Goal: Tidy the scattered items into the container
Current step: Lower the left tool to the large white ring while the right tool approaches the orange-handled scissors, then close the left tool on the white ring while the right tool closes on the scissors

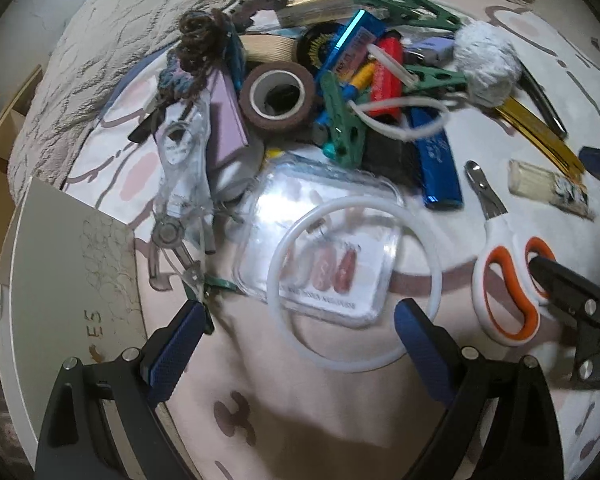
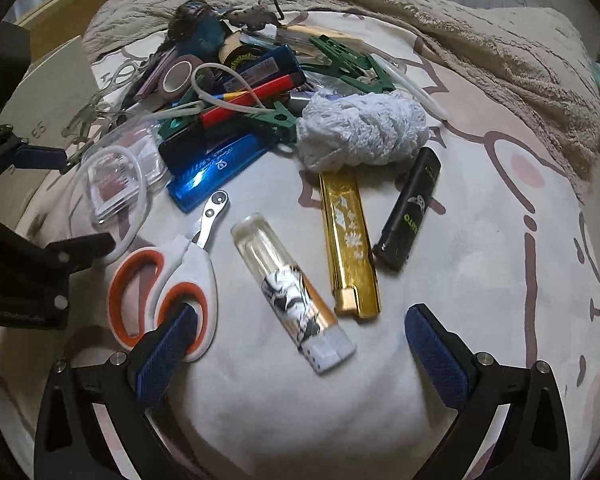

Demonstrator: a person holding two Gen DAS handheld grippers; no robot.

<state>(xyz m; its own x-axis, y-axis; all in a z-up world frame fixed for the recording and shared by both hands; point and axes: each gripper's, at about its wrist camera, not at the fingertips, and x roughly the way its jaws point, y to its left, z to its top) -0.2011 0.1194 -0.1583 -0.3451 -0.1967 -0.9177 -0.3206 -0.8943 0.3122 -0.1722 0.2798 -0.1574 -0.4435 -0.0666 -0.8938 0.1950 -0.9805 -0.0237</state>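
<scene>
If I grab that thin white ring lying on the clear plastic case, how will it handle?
The white ring looks thin and probably flexible, so it may bend or fold when pinched. It seems light. Its smooth surface rests partly on the glossy clear case, so it could slide rather than lift cleanly. The left gripper is open near it.

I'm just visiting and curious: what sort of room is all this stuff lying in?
Probably a bedroom, with the clutter on a bed: it lies on a soft printed sheet, a fuzzy blanket is bunched behind the pile, and household bits like scissors lie about.
</scene>
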